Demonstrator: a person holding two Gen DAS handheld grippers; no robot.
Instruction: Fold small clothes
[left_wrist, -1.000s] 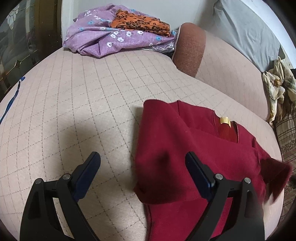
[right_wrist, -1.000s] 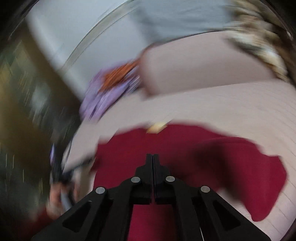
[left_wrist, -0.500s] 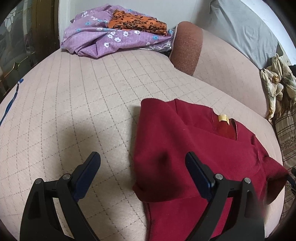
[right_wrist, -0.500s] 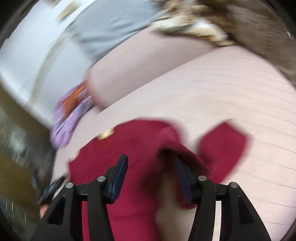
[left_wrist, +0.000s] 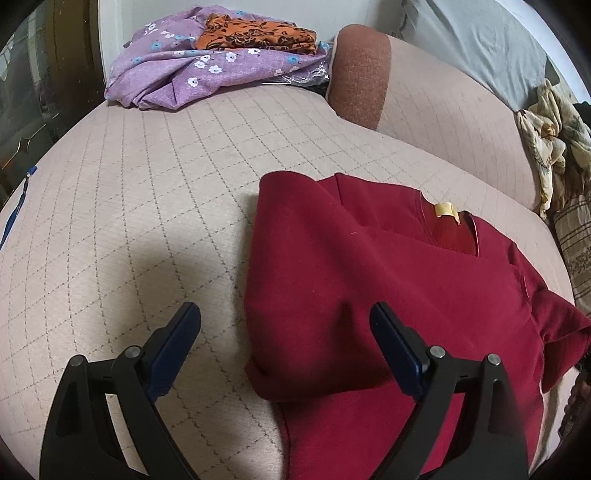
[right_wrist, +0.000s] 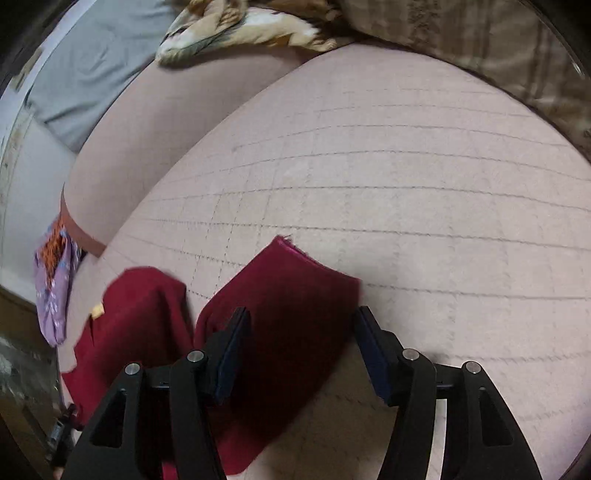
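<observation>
While both grippers hang over the bed (left_wrist: 147, 206), a dark red shirt (left_wrist: 369, 280) lies partly folded on its quilted pink cover.

Near the left gripper (left_wrist: 285, 325), whose jaws stand wide and hold nothing, one side of the shirt is already turned in over the body, and a yellow neck label (left_wrist: 446, 210) faces up. Over at the right gripper (right_wrist: 300, 321), the jaws stand about half apart and are closing a little, with the shirt's loose sleeve (right_wrist: 291, 306) lying between them, the pads not pressing it. A purple flowered cloth (left_wrist: 184, 74) with an orange patterned one (left_wrist: 258, 35) on top sits at the far end.
</observation>
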